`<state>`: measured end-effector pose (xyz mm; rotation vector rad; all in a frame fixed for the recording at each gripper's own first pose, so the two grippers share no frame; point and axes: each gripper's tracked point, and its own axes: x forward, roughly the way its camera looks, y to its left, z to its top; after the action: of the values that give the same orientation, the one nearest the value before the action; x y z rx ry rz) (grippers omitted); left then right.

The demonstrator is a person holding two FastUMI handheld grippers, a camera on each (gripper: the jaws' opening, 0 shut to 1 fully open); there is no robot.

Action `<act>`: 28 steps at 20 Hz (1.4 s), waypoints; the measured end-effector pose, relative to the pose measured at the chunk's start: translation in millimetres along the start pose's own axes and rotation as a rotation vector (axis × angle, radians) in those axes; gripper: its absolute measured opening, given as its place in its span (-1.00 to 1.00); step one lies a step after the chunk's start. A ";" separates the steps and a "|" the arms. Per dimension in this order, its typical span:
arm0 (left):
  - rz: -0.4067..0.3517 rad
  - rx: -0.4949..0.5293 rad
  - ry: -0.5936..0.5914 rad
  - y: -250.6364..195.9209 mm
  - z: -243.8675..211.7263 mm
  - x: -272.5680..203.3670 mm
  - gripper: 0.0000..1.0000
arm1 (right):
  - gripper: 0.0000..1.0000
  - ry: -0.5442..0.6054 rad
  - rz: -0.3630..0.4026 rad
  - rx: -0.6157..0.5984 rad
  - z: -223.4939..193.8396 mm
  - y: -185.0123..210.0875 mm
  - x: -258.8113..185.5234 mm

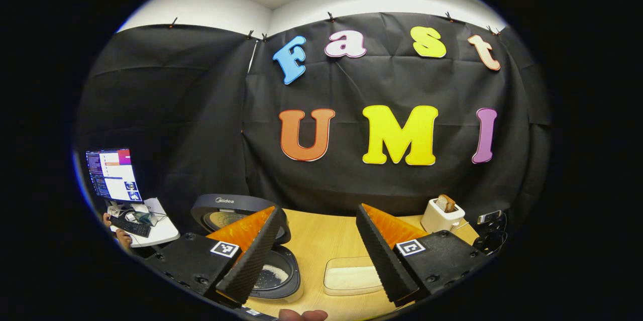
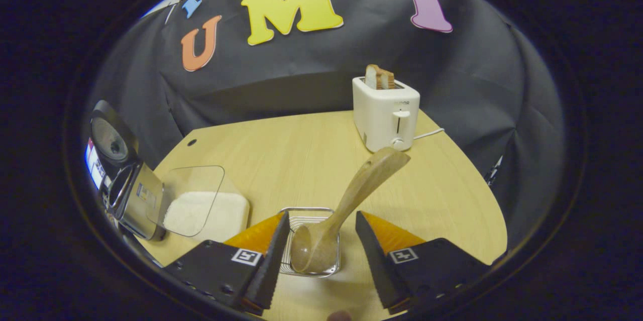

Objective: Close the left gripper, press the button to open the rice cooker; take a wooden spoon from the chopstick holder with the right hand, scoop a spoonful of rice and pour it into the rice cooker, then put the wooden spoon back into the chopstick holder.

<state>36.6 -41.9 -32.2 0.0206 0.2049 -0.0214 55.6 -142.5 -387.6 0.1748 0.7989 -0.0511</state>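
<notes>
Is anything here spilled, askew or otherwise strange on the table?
Nothing looks spilled or damaged. The wooden spoon sits bowl-down in the wire holder, leaning with its handle out. The rice cooker stands open with some rice inside.

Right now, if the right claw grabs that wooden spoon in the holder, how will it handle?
The wooden spoon looks rigid and probably light. It leans bowl-down in the wire chopstick holder, so its handle may pivot when nudged. The smooth handle could slip.
</notes>
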 end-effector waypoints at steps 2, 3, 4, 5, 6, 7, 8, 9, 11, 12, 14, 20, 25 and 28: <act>-0.008 0.002 -0.003 -3.2 0.9 1.6 0.95 | 0.58 0.006 -0.005 0.005 -3.2 -2.4 -3.8; -0.012 -0.002 -0.004 -5.1 1.3 2.4 0.95 | 0.69 0.008 -0.013 0.005 -3.8 -4.8 -6.2; -0.013 -0.005 -0.004 -4.5 1.1 2.6 0.94 | 0.70 0.003 -0.020 0.004 -2.6 -6.6 -9.5; -0.013 -0.007 -0.006 -3.7 1.4 2.7 0.94 | 0.69 -0.004 -0.021 0.001 0.1 -6.7 -13.8; -0.012 -0.009 -0.008 -2.3 1.5 2.3 0.95 | 0.59 -0.015 -0.025 -0.002 2.9 -7.6 -20.0; -0.009 -0.010 -0.009 0.2 1.8 2.6 0.95 | 0.60 -0.024 -0.026 -0.004 6.4 -7.3 -25.5; -0.005 -0.014 -0.010 2.3 1.0 2.4 0.94 | 0.77 -0.030 -0.033 -0.004 9.1 -8.8 -31.4; -0.001 -0.019 -0.012 5.0 0.9 1.9 0.94 | 0.79 -0.042 -0.041 -0.005 13.5 -10.5 -37.0; 0.010 -0.025 -0.014 12.5 1.7 1.9 0.95 | 0.69 -0.078 -0.046 -0.002 25.4 -8.7 -52.0; 0.020 -0.026 -0.016 17.6 2.8 1.6 0.94 | 0.80 -0.089 -0.042 -0.006 28.9 -6.2 -58.9; 0.048 -0.031 -0.022 31.7 5.7 2.7 0.95 | 0.83 -0.112 -0.022 -0.013 36.9 4.3 -73.1; 0.137 -0.076 0.008 80.9 10.0 15.3 0.94 | 0.89 -0.202 -0.023 -0.087 65.9 24.8 -113.8; 0.204 -0.059 0.018 124.5 18.0 30.8 0.94 | 0.89 -0.254 0.013 -0.111 85.3 45.0 -137.7; 0.205 -0.050 0.088 136.7 11.9 47.8 0.95 | 0.89 -0.275 0.038 -0.114 94.7 52.2 -148.4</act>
<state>88.9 93.6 -27.8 -0.0069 0.2909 0.1888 25.1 -110.7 -209.4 0.0720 0.5225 0.0063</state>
